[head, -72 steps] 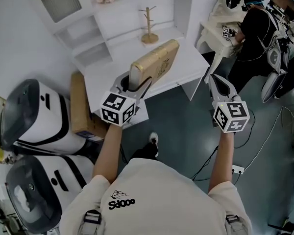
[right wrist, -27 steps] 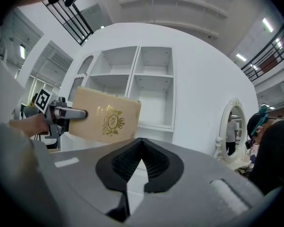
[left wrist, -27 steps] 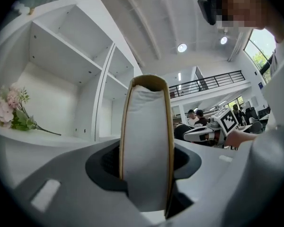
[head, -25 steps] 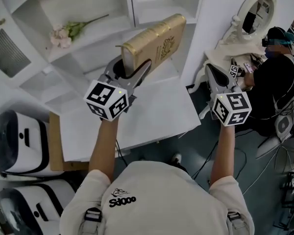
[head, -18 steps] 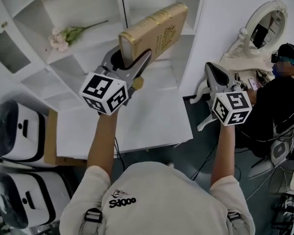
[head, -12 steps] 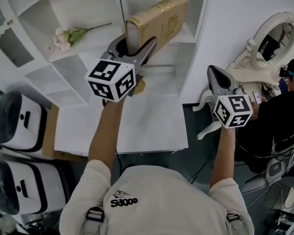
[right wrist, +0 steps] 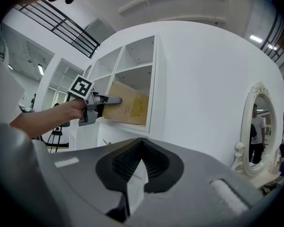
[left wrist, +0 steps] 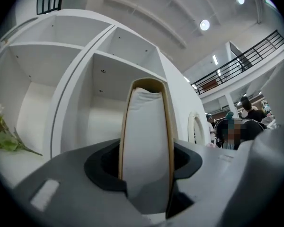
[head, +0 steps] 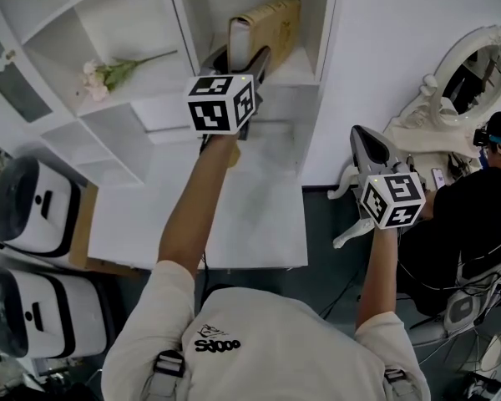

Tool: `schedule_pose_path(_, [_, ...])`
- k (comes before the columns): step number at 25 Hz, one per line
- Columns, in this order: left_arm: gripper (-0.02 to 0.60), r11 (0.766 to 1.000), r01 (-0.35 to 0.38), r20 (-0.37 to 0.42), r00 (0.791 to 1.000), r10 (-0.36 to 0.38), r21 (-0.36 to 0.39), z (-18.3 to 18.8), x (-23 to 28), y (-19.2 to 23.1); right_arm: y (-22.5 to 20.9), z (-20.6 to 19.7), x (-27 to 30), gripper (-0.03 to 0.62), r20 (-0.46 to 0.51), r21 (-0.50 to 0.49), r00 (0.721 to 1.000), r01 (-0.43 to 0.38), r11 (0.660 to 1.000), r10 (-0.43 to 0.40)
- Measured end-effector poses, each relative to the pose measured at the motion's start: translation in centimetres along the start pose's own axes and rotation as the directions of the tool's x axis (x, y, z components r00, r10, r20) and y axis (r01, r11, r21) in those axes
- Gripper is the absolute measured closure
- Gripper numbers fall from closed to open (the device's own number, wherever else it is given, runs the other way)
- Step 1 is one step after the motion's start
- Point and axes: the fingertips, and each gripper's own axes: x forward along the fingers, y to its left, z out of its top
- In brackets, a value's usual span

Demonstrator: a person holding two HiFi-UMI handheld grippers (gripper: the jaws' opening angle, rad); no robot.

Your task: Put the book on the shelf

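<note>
A gold-covered book (head: pixel 271 25) stands on edge, its far end inside the open compartment of the white shelf unit (head: pixel 324 32). My left gripper (head: pixel 247 60) is shut on the book's near end, one jaw on each cover. In the left gripper view the white page edge of the book (left wrist: pixel 146 136) fills the gap between the jaws of the left gripper (left wrist: pixel 146 151). The right gripper view shows the book (right wrist: pixel 128 108) side-on in the compartment, the left gripper (right wrist: pixel 104 100) holding it. My right gripper (head: pixel 366 140) hangs to the right of the shelf, shut and holding nothing; the right gripper (right wrist: pixel 141 144) points at the shelf's side wall.
A pink flower sprig (head: pixel 108 72) lies in the shelf compartment to the left. A white desk top (head: pixel 234 215) juts out below the shelf. White-and-black machines (head: pixel 29 215) stand at the left, an ornate mirror (head: pixel 476 65) and a seated person (head: pixel 476 207) at the right.
My left arm has stretched up and forward, carrying the book from in front of the shelf into the compartment and turning it more upright. The right gripper has stayed low to the right.
</note>
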Motion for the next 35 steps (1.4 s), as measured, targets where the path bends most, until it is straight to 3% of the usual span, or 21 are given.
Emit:
schedule_pose_path(3, [0.333,0.999,-0.021,-0.031,0.999,0.02,-0.039,-1.5,1.9,0.0,-0.7,-0.8,-0.2,0.592,-0.014,0.007,1.0,0.003,1.0,-0.003])
schedule_pose_path(5, [0.333,0.998,0.004,-0.033,0.999,-0.006,-0.069,-2.0,3.0,-0.5,-1.1,-1.4,-0.4,0.592,-0.026,0.016,1.0,0.01,1.0,-0.01])
schedule_pose_path(10, [0.253,0.983,0.159,-0.029,0.986,-0.162,-0.091,-2.0,5.3,-2.8,-1.5,-1.8,-1.3,0.592,-0.036,0.018,0.999,0.027,0.999,-0.027])
schedule_pose_path(12, [0.181,0.968,0.224,-0.014,0.974,-0.227,-0.117,-1.9,5.3,-3.4,-1.6,-1.8,-2.0,0.592,-0.038,0.021,0.999,0.04,0.999,-0.039])
schedule_pose_path(14, [0.173,0.953,0.265,0.025,0.964,-0.264,-0.148,-1.7,4.2,-3.4,-1.9,-2.0,-2.6,0.592,-0.045,0.022,0.998,0.053,0.998,-0.052])
schedule_pose_path(19, [0.241,0.925,0.305,0.147,0.949,-0.278,-0.224,-1.0,1.1,-1.7,-2.4,-2.3,-3.4,0.592,-0.049,0.031,0.996,0.082,0.996,-0.08])
schedule_pose_path(21, [0.284,0.915,0.325,0.16,0.942,-0.293,-0.237,-1.1,0.6,-1.4,-2.2,-2.2,-3.4,0.592,-0.047,0.033,0.996,0.084,0.996,-0.082])
schedule_pose_path(26, [0.287,0.897,0.38,0.172,0.922,-0.347,-0.226,-0.9,-0.9,-1.7,-1.2,-2.5,-3.0,0.592,-0.049,0.04,0.996,0.083,0.996,-0.081])
schedule_pose_path(28, [0.289,0.896,0.386,0.179,0.919,-0.351,-0.222,-0.8,-1.7,-1.4,-0.9,-2.7,-2.9,0.592,-0.054,0.044,0.995,0.084,0.995,-0.082])
schedule_pose_path(32, [0.402,0.903,0.371,0.194,0.923,-0.333,-0.218,-0.6,-2.5,-0.4,-0.5,-2.9,-2.8,0.592,-0.059,0.05,0.994,0.09,0.995,-0.087])
schedule_pose_path(35, [0.449,0.919,0.347,0.147,0.935,-0.323,-0.186,-0.9,-1.5,-0.4,-0.1,-2.8,-2.7,0.592,-0.056,0.053,0.994,0.097,0.994,-0.094])
